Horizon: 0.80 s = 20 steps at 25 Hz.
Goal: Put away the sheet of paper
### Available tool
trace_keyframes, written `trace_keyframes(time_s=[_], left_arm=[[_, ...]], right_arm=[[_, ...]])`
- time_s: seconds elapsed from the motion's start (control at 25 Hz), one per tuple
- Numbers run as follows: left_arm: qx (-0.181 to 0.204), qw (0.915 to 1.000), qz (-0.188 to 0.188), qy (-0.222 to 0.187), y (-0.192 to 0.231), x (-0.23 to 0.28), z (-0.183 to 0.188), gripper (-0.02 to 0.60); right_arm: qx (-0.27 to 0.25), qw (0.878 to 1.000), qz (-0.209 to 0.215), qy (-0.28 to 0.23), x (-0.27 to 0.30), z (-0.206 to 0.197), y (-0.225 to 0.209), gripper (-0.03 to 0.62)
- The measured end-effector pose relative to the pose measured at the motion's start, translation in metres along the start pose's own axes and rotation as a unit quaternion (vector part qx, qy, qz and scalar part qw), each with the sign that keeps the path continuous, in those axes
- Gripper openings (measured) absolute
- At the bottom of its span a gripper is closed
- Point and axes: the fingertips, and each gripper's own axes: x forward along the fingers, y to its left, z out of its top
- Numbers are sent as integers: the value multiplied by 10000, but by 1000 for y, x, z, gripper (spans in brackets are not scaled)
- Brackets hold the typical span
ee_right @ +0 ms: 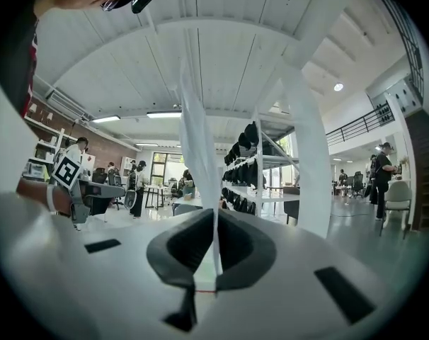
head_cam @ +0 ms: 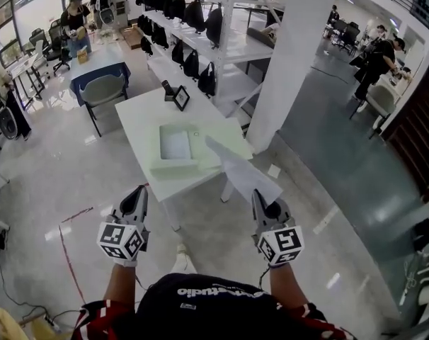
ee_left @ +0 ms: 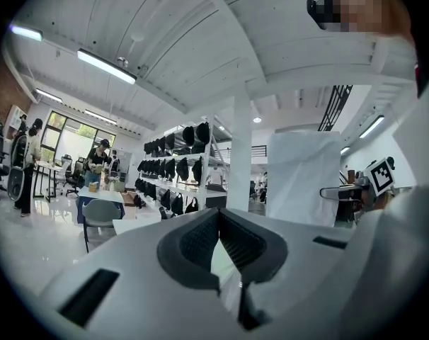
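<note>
My right gripper (head_cam: 260, 198) is shut on the near edge of a white sheet of paper (head_cam: 241, 167), which reaches forward over the corner of the white table (head_cam: 140, 115). In the right gripper view the paper (ee_right: 197, 154) stands on edge, pinched between the dark pads (ee_right: 237, 250). A pale shallow tray (head_cam: 170, 167) lies on that table, just left of the sheet's far end. My left gripper (head_cam: 139, 194) hangs short of the table's near edge, level with the right one. Its jaws meet at the tips with nothing between them (ee_left: 219, 211).
A white pillar (head_cam: 292, 55) rises right of the table. Behind it stand shelves with black bags (head_cam: 197, 16). A small picture frame (head_cam: 180, 98) stands at the table's far end. A grey chair (head_cam: 103, 91) and several people are farther off.
</note>
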Motion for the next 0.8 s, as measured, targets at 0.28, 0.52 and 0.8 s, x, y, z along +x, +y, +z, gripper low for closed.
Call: trace_keyframes(time_s=[0.28,0.52,0.8], left_arm=[[-161,9999,-7,-13,20,43,-2,6],[-132,9999,45,59,40,71,5,6],[-99,9999,51,103,64,98,11,6]], right_arm=[[3,9999,97,39,45,7,-15,4],[-83,9997,228,101,86,15,-21,3],[4,9994,296,182,126,14,-22,5]])
